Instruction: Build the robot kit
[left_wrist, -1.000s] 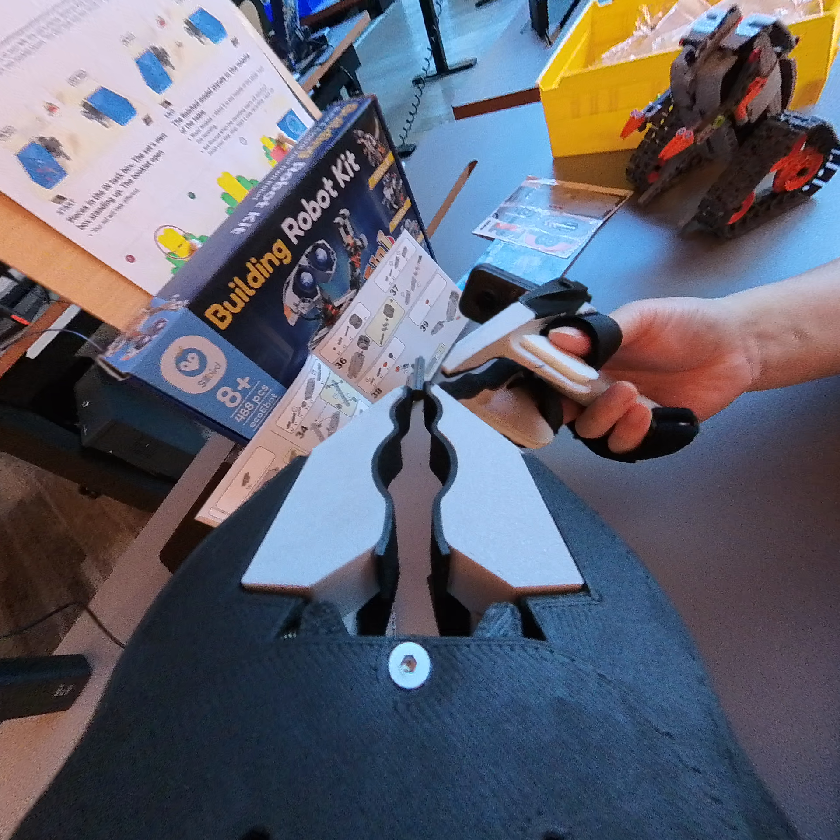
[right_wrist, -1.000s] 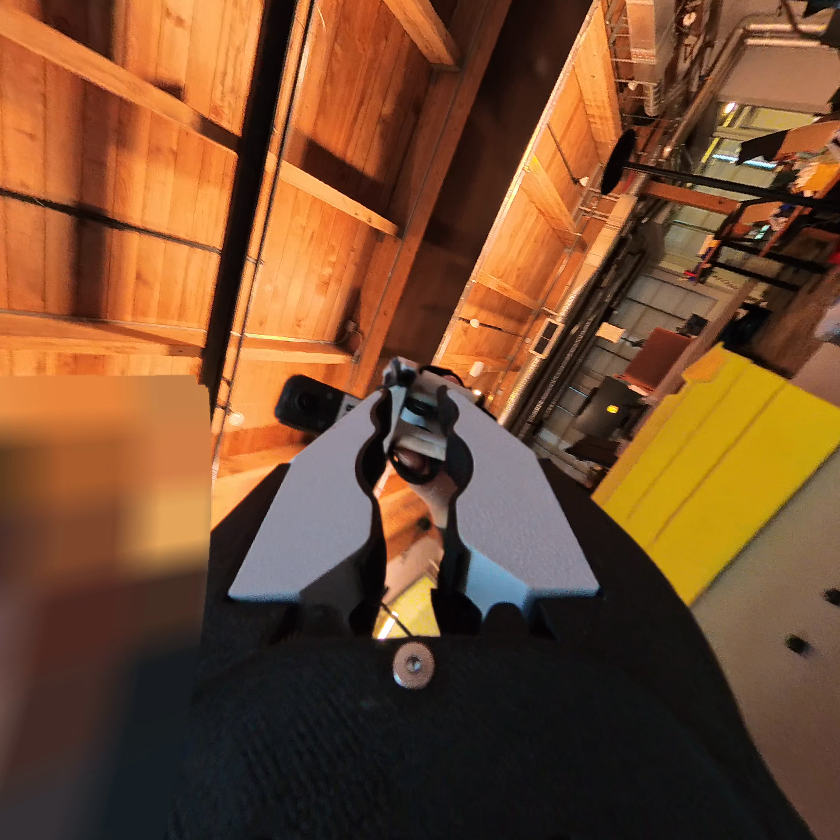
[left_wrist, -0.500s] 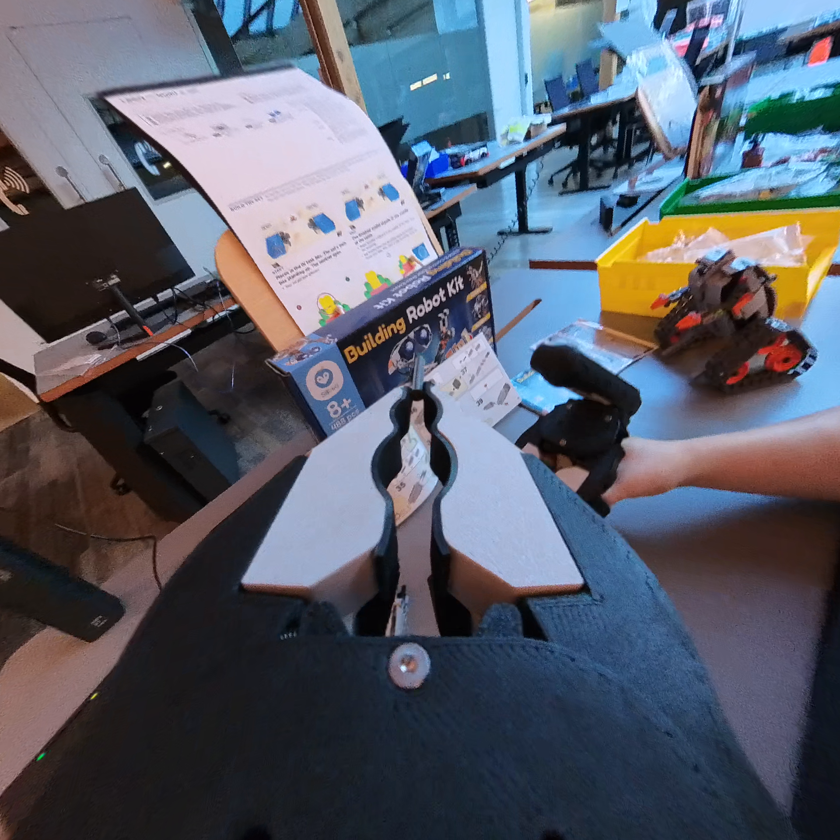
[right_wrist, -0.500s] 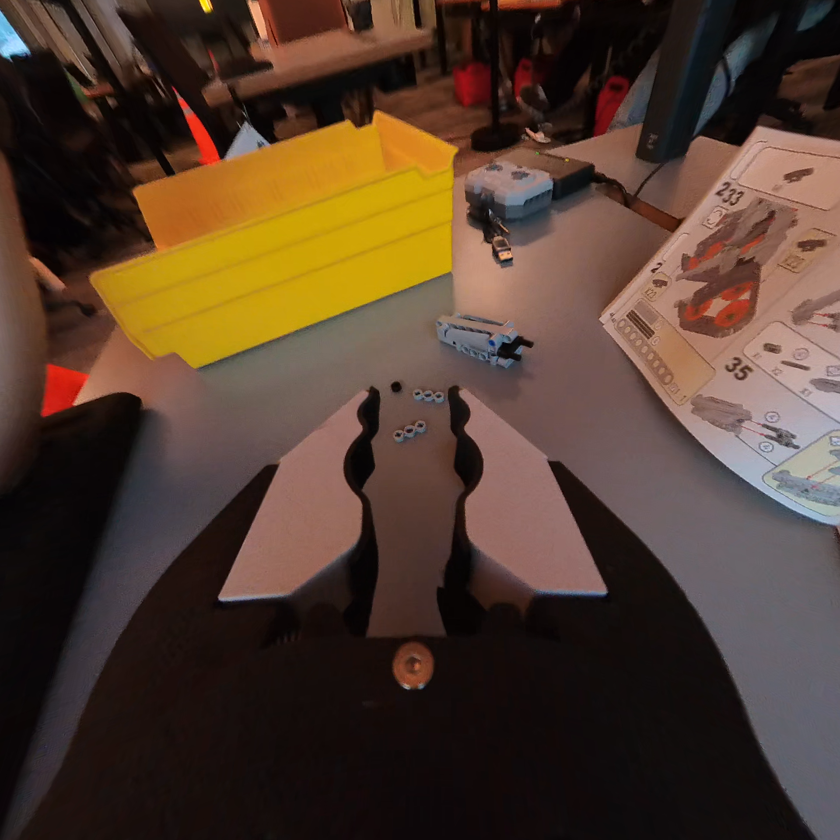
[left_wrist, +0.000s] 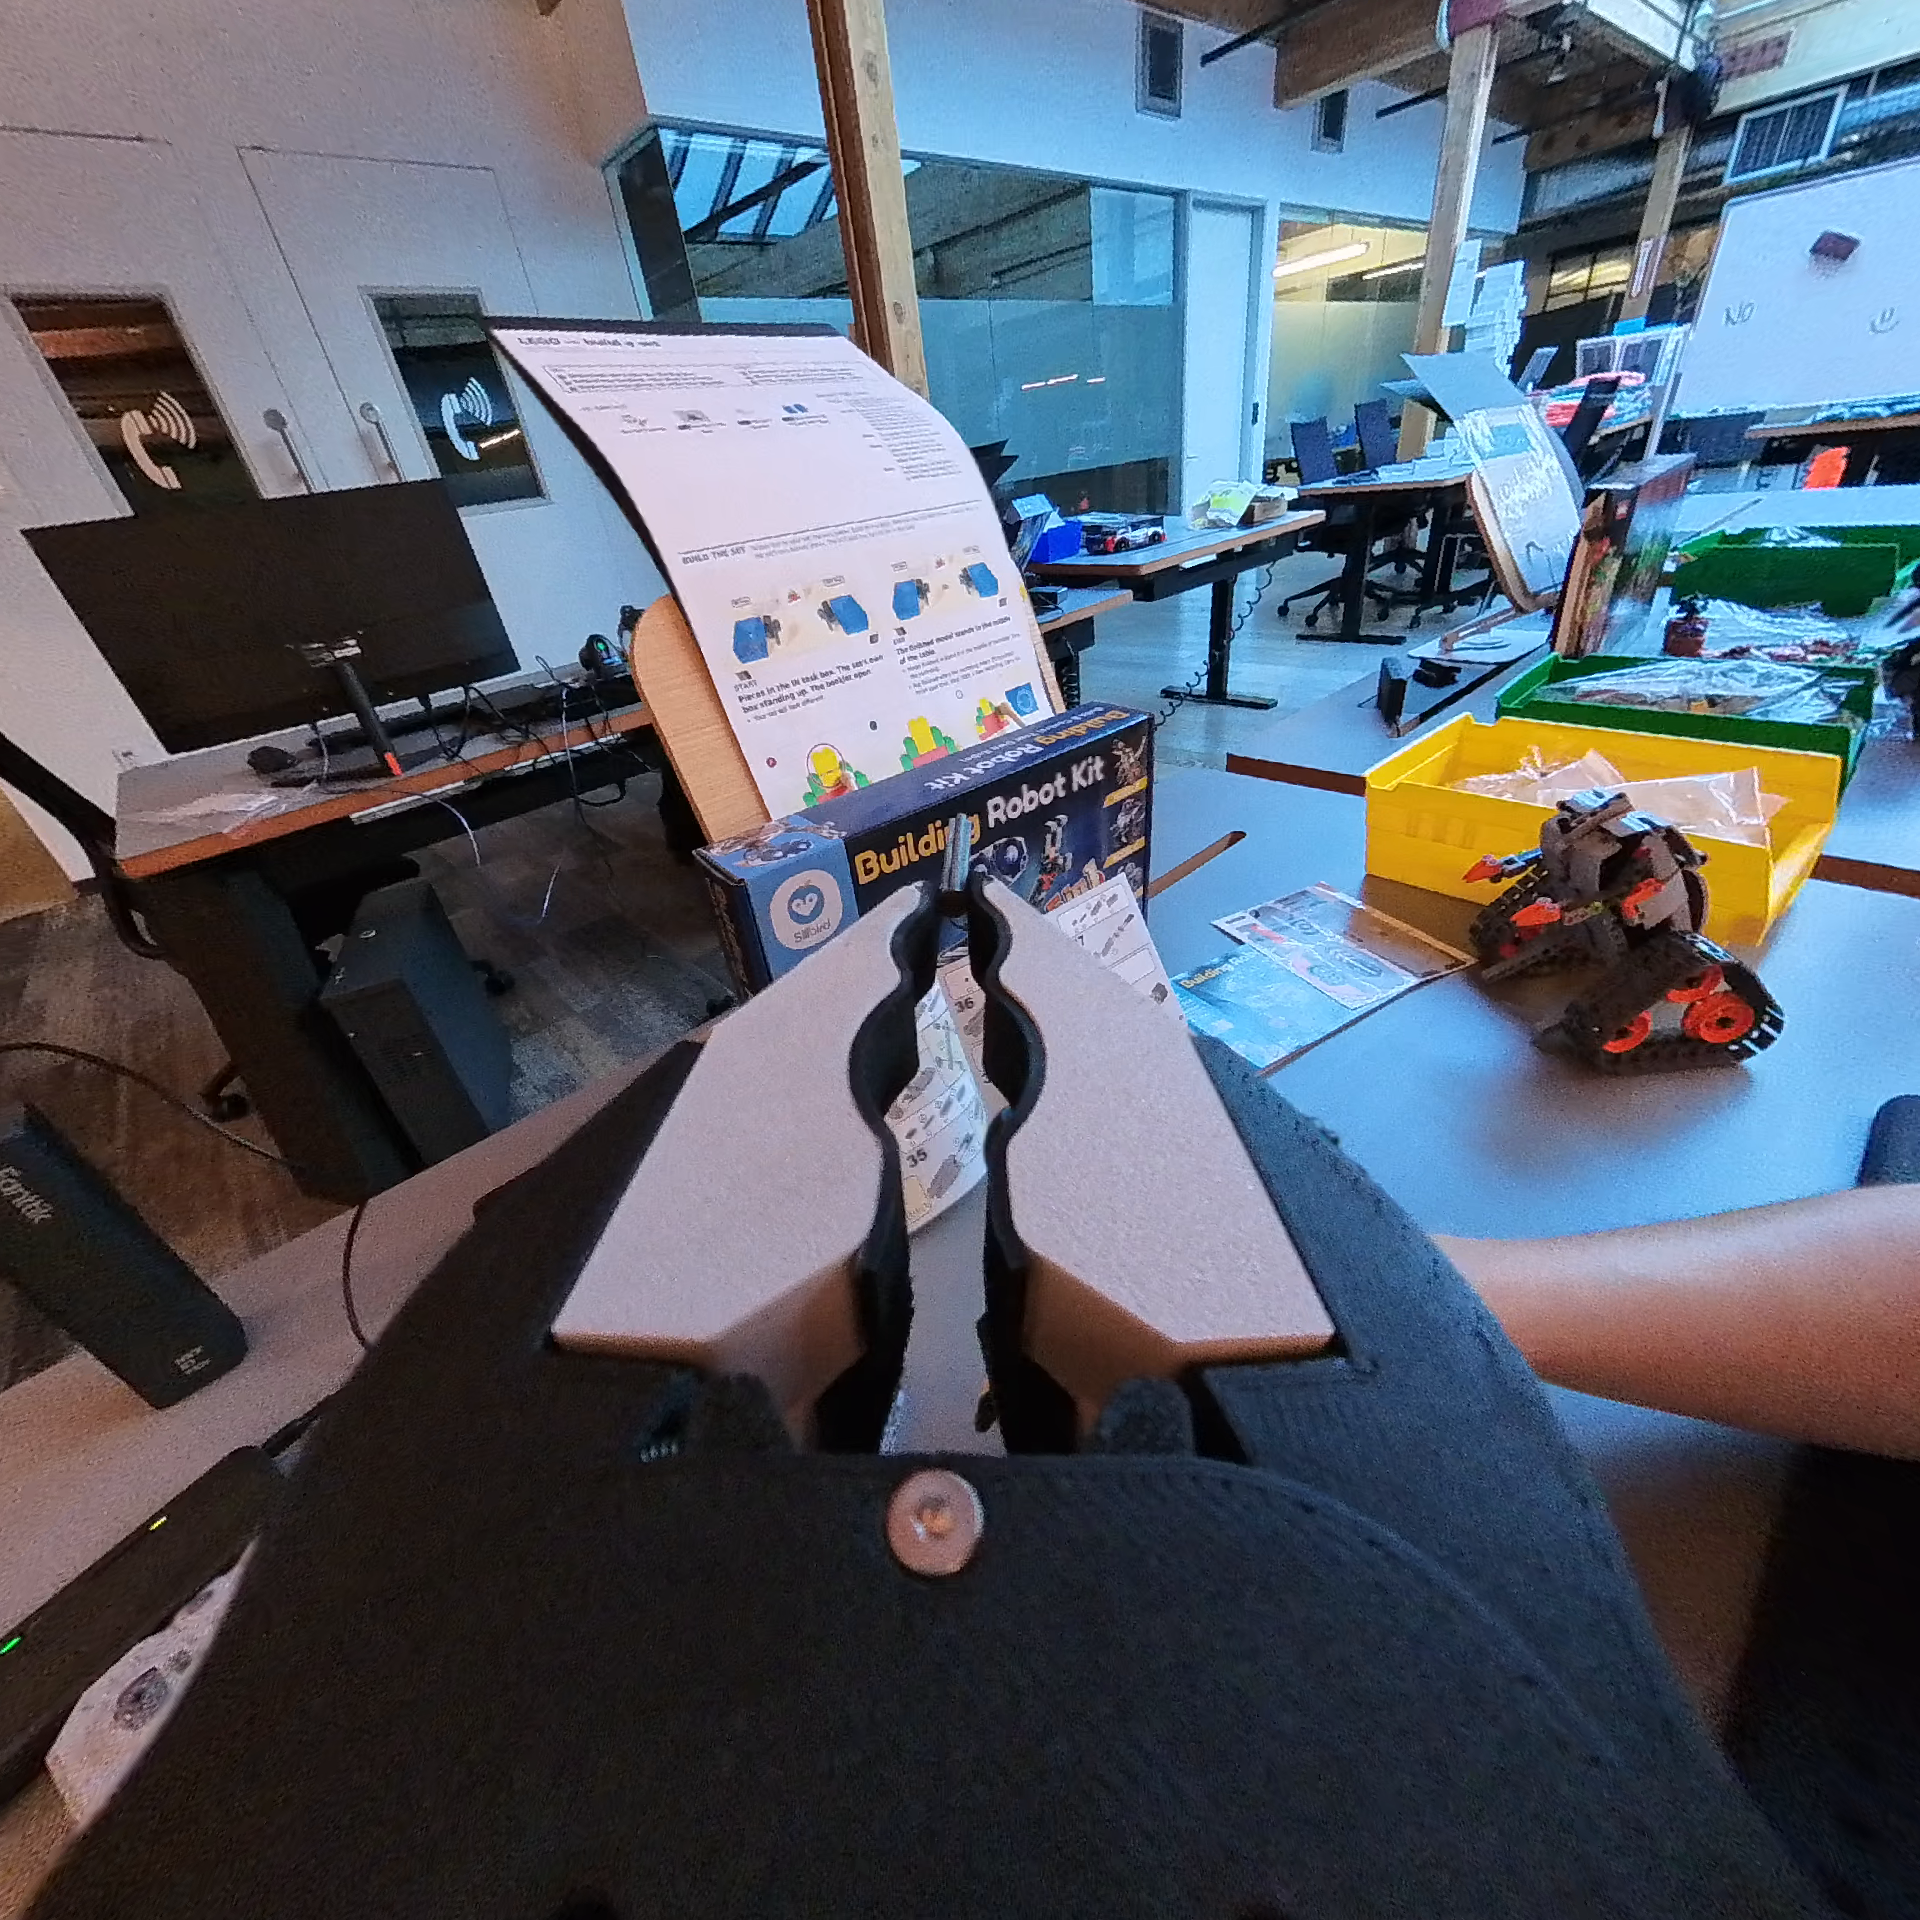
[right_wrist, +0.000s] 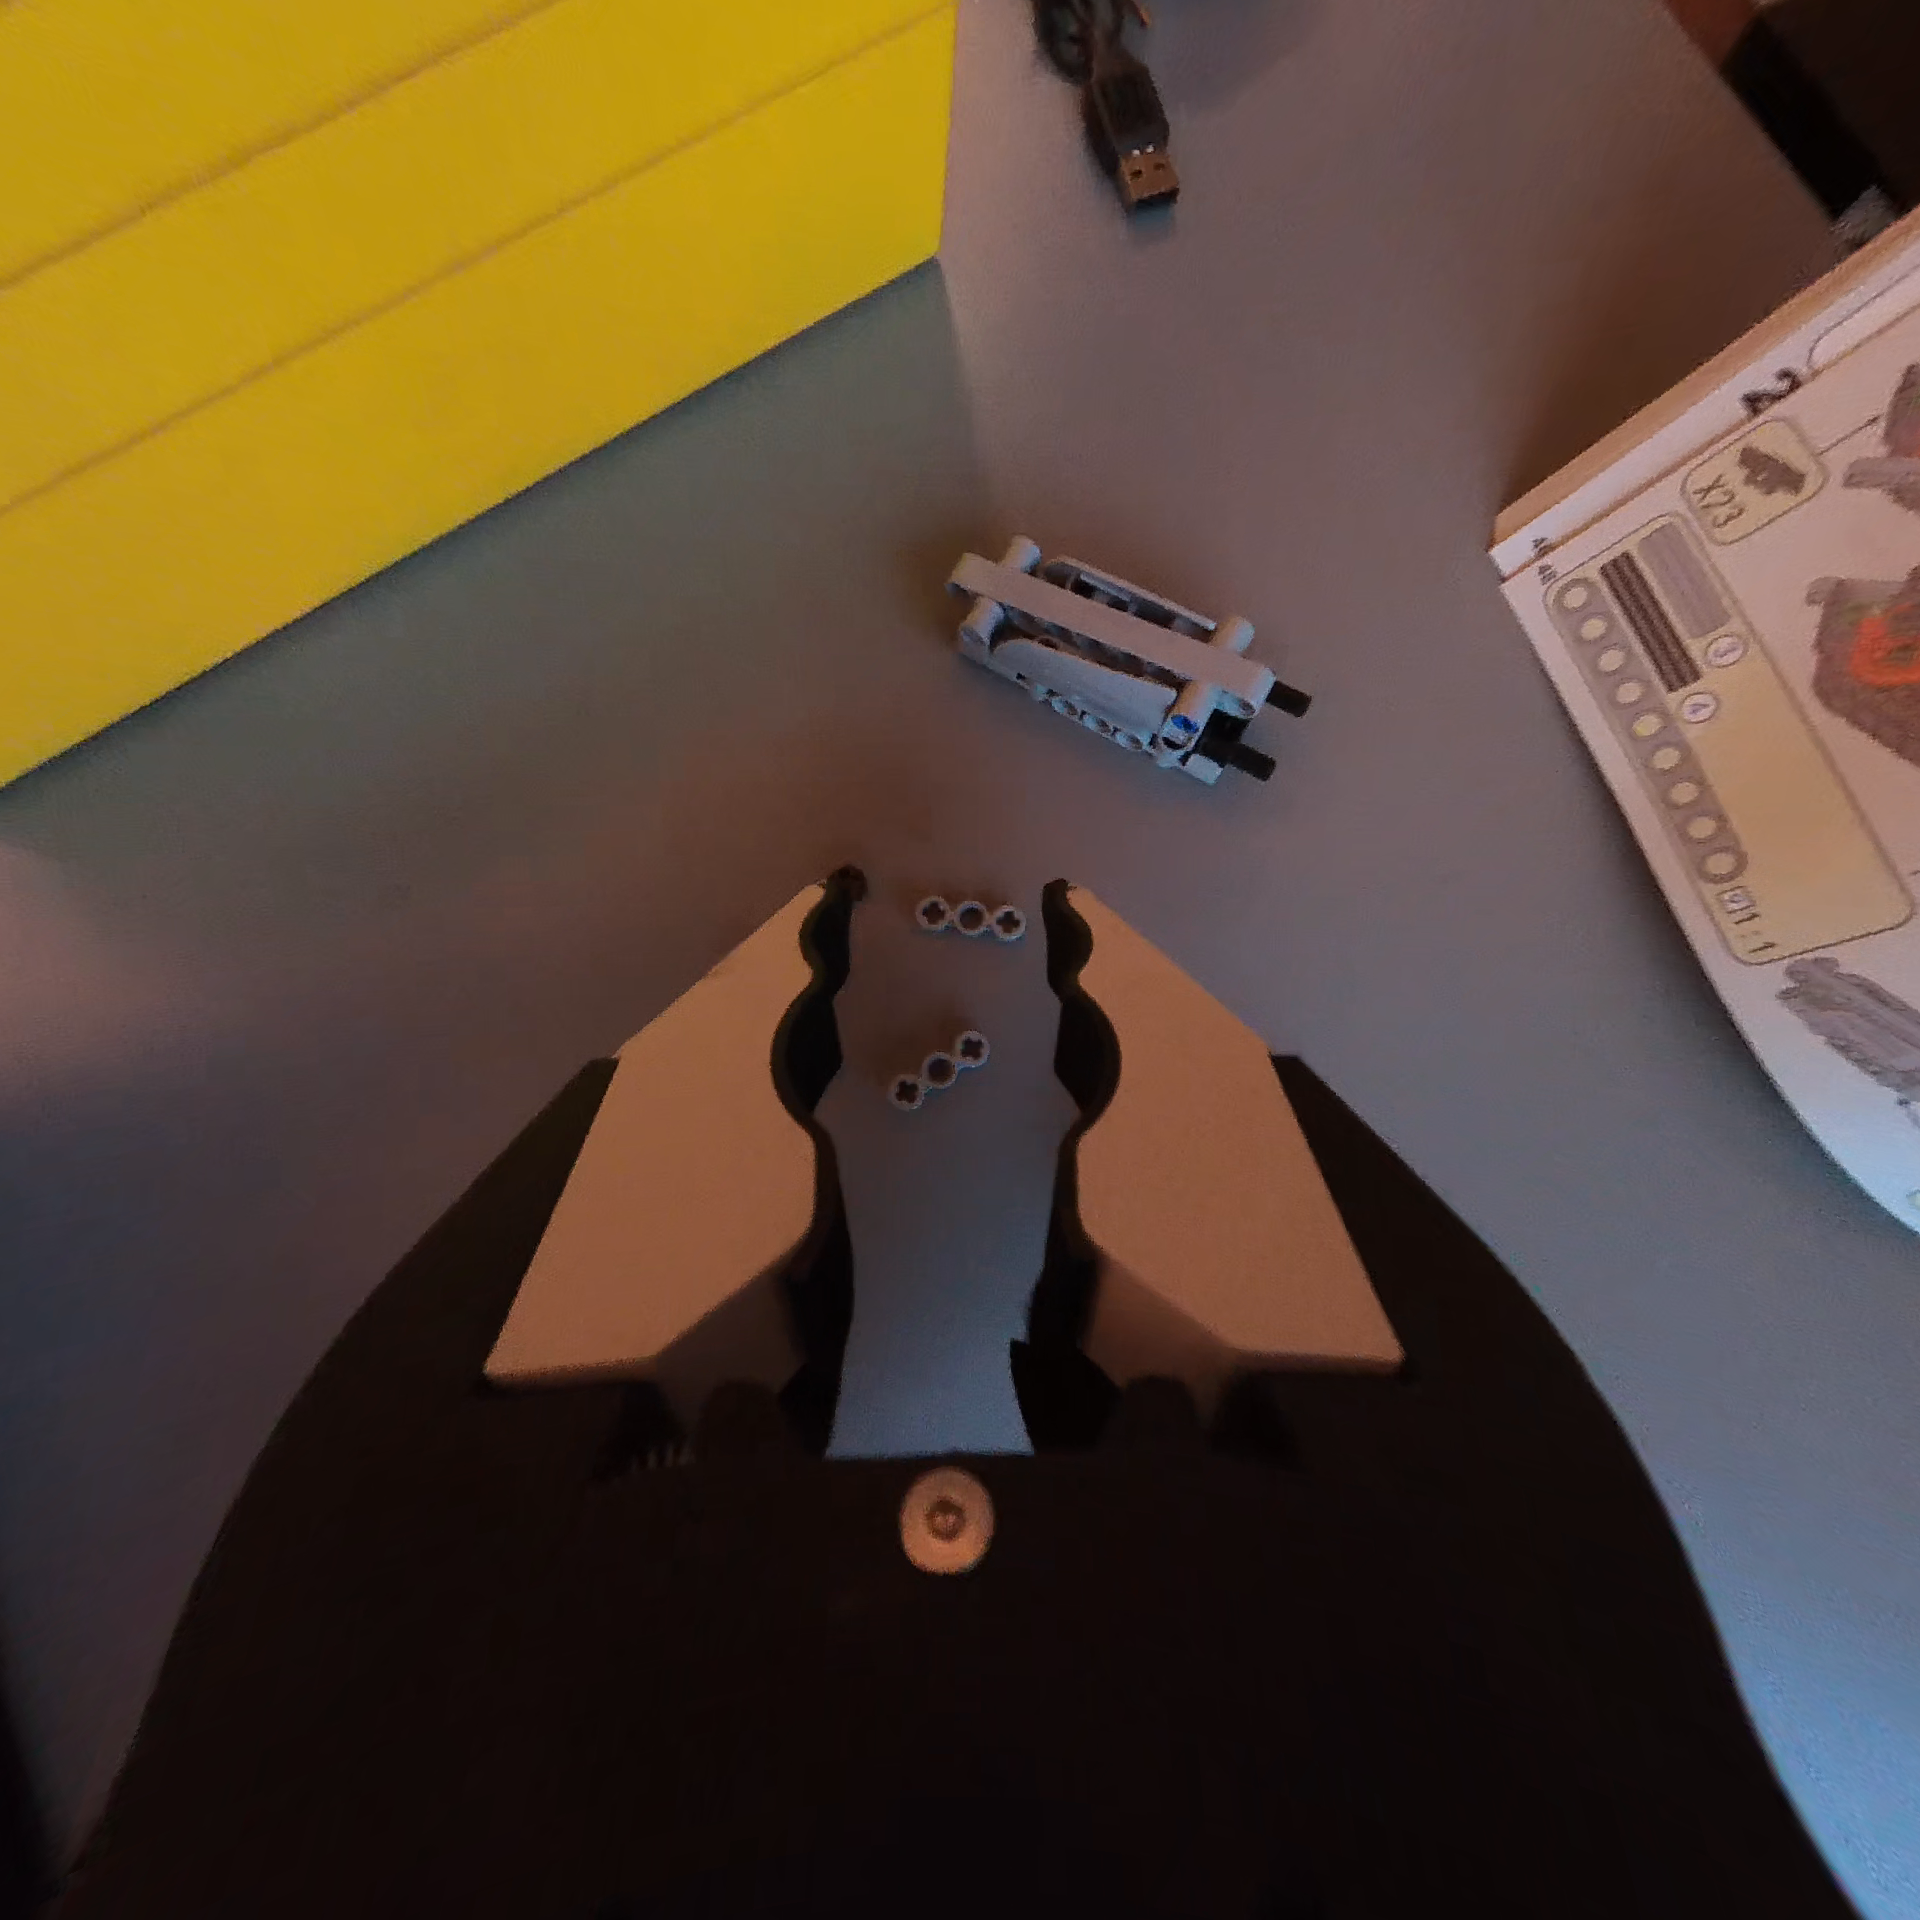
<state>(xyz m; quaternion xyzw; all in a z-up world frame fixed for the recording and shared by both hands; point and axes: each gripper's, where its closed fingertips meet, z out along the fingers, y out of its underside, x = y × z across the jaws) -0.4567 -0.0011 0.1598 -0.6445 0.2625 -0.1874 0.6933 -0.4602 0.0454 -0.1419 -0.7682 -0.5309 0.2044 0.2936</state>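
Since half a second ago, right gripper (right_wrist: 948, 894) came lower over the table (right_wrist: 520, 831), fingers wide apart and empty, two small grey connectors (right_wrist: 970, 916) lying between them. Left gripper (left_wrist: 956, 902) is pinched on a thin grey pin (left_wrist: 958, 852), lifted before the kit box (left_wrist: 935, 831).

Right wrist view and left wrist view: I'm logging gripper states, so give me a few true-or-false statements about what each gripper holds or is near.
1. The right gripper is open. True.
2. Two small grey beams lie on the table between its fingers. True.
3. The right gripper grips the grey assembly. False: the assembly lies apart, beyond the fingertips.
4. The left gripper is wide open. False: it is shut on a thin grey pin.
5. The bin is green. False: yellow.
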